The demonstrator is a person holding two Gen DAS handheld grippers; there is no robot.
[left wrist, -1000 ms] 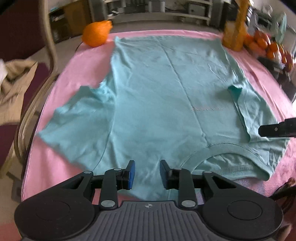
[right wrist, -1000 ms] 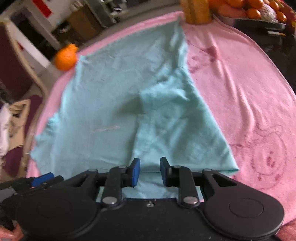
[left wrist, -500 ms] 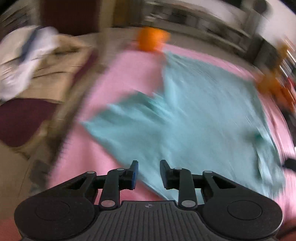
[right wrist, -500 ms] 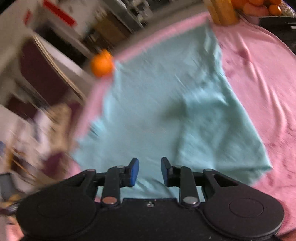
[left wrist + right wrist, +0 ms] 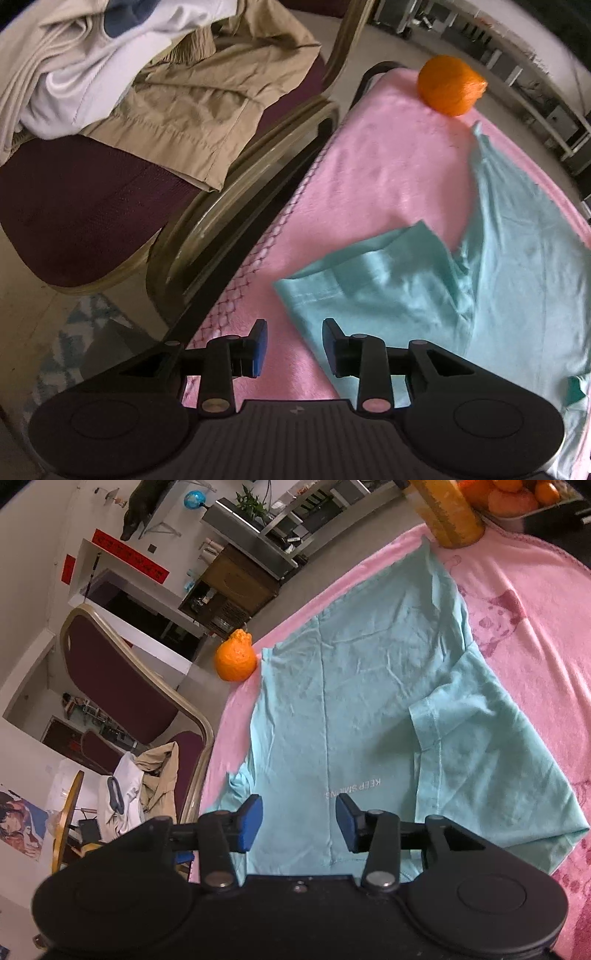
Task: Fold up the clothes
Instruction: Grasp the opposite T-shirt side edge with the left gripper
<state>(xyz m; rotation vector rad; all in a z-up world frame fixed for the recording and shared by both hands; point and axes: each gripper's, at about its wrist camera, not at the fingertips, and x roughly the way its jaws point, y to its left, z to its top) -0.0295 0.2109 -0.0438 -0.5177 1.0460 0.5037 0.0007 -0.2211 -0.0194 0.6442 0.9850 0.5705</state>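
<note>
Both tongs (image 5: pixel 291 345) (image 5: pixel 299 821) opening, empty, over wrinkled teal T-shirt (image 5: pixel 369 716)

The left gripper (image 5: pixel 293 345) has swung away from the collar to the teal T-shirt (image 5: pixel 354 716)'s outstretched sleeve (image 5: pixel 373 284) by the chair (image 5: pixel 85 206), its jaws opening over pink blanket (image 5: pixel 388 166). The right gripper (image 5: pixel 299 821) has tipped upward, jaws opening with nothing gripped.
</note>
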